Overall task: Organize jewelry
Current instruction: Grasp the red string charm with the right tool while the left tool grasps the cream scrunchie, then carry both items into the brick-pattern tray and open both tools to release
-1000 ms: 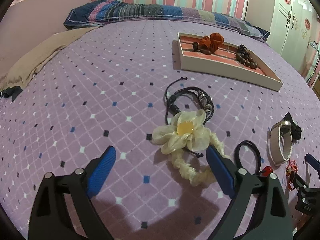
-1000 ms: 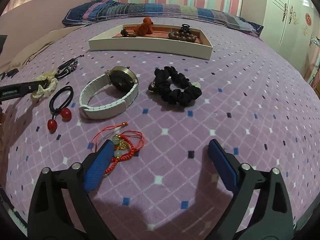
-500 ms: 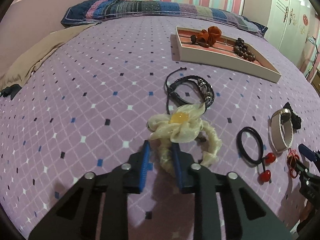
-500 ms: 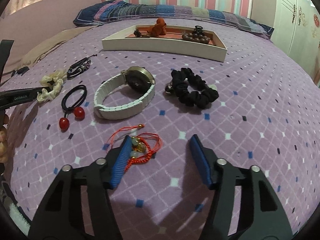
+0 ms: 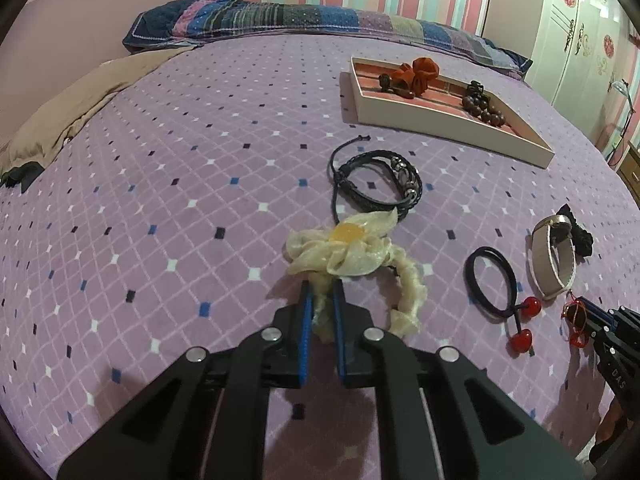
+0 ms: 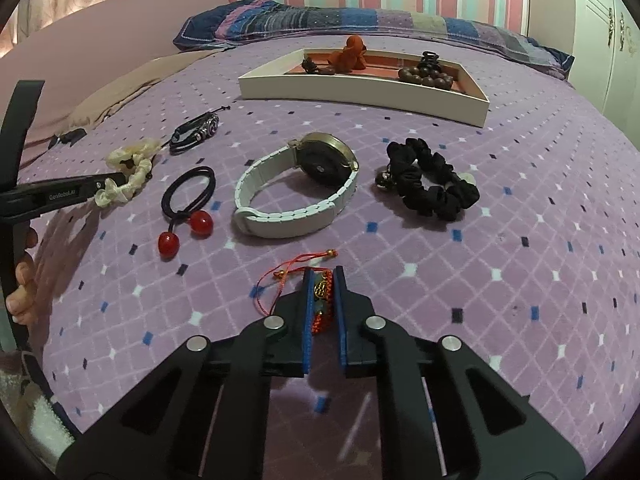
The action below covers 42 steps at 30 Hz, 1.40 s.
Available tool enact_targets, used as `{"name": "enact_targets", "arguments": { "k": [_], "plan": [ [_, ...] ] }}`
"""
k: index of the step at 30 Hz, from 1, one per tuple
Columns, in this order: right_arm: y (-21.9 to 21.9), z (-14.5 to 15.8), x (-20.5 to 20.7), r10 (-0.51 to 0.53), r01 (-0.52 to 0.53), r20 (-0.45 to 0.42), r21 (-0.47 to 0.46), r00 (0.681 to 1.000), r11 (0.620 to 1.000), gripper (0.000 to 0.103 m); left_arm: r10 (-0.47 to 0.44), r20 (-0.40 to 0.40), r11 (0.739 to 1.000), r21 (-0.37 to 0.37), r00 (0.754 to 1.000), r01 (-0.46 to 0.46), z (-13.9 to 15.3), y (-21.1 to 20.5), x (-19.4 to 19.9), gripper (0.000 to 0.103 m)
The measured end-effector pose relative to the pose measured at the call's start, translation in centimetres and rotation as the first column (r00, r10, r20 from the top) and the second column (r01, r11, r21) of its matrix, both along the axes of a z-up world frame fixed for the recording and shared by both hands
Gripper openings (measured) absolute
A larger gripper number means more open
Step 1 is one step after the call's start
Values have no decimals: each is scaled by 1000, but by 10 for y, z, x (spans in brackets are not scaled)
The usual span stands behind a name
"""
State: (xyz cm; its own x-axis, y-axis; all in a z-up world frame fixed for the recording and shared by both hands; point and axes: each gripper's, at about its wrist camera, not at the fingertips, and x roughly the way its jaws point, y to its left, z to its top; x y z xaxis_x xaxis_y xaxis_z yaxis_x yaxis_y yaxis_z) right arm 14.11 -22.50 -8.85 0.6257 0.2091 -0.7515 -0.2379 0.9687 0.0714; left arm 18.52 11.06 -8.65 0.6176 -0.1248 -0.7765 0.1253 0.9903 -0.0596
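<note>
My left gripper [image 5: 320, 290] is shut on the band of a cream flower scrunchie [image 5: 348, 256] lying on the purple bedspread. My right gripper [image 6: 322, 276] is shut on a red cord bracelet [image 6: 320, 300] with a gold charm; it also shows in the left wrist view [image 5: 576, 320]. A white tray [image 5: 440, 120] at the back holds an orange scrunchie [image 5: 418, 72] and brown beads [image 5: 480, 108]. A black leather bracelet [image 5: 384, 180], a black hair tie with red balls [image 6: 188, 200], a white watch [image 6: 304, 192] and a black scrunchie [image 6: 432, 184] lie loose.
A striped pillow [image 5: 280, 16] lies along the back edge of the bed. A beige cloth [image 5: 80, 100] lies at the left. White wardrobe doors [image 5: 580, 40] stand at the right. A person's fingers [image 6: 22, 292] hold the left gripper's handle.
Both grippers have moved forward and closed: the left onto the cream scrunchie's band, the right onto the red cord bracelet.
</note>
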Motion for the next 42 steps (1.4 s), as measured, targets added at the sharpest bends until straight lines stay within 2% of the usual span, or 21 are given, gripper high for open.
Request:
{"name": "enact_targets", "arguments": {
  "k": [8,21,34,42],
  "plan": [
    [-6,16,0,-13,14,49,-21,999,1000,9,4,28,1000,-16,1000,-4,13,1,-2,9],
    [-29,54,29,-76,87,150,-69,986,994,9,-25,123,999,-20,992,27,55,-16,13,9],
    [-47,104,94,-118,144,248,-89,962,986,9,-60,210,996,-50,976,72,107,-47,56,9],
    [-64,119,159,-144,174,262,-95,954,980,9,-95,186,991,-77,978,110,119,-81,114,9]
  ]
}}
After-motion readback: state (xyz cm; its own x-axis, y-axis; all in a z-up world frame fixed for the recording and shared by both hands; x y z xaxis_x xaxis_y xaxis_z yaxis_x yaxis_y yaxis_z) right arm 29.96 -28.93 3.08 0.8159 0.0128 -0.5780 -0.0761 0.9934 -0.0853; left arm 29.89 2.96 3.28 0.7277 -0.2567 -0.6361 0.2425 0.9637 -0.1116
